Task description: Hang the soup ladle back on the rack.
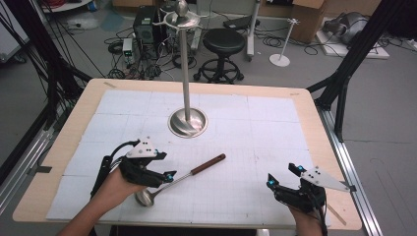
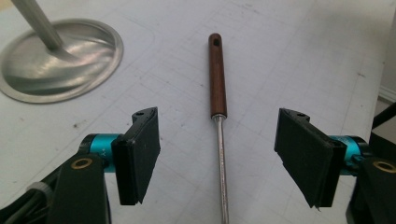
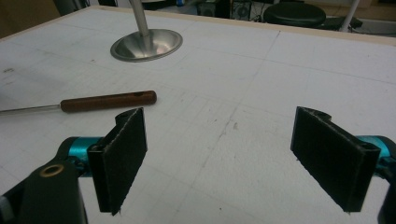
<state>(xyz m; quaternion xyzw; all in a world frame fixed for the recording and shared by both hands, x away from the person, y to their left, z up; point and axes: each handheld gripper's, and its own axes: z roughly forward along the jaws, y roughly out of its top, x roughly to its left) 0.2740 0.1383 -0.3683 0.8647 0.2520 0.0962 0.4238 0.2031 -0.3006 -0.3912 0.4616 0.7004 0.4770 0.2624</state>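
The ladle (image 1: 179, 178) lies flat on the white gridded mat (image 1: 246, 123) near the front of the table (image 1: 314, 123), its steel bowl toward the person and its brown wooden handle (image 2: 217, 77) pointing away, toward the base of the metal stand (image 1: 187, 122). The left gripper (image 2: 217, 156) hangs over the thin steel shaft (image 2: 222, 163) with its jaws spread wide, one pad on each side of the shaft and neither touching it. The right gripper (image 1: 284, 178) waits well apart at the right of the mat, its jaws also wide and holding nothing, the handle lying off to its left in the right gripper view.

The step in hand looks to be the pickup, likely with a view to hanging the ladle on the stand, whose top carries hooks (image 1: 183, 19). To do it well, the left gripper should drop straight down until the pads (image 2: 140, 154) bracket the shaft close to the mat, then close squarely across it. A grasp nearer the wooden handle would probably hold better than one on the slim, slick steel, which may roll or slip between the pads. The shaft already sits about midway between the jaws, so little sideways correction seems needed. The hole in the handle's far end (image 2: 215, 41) should stay clear of the pads.
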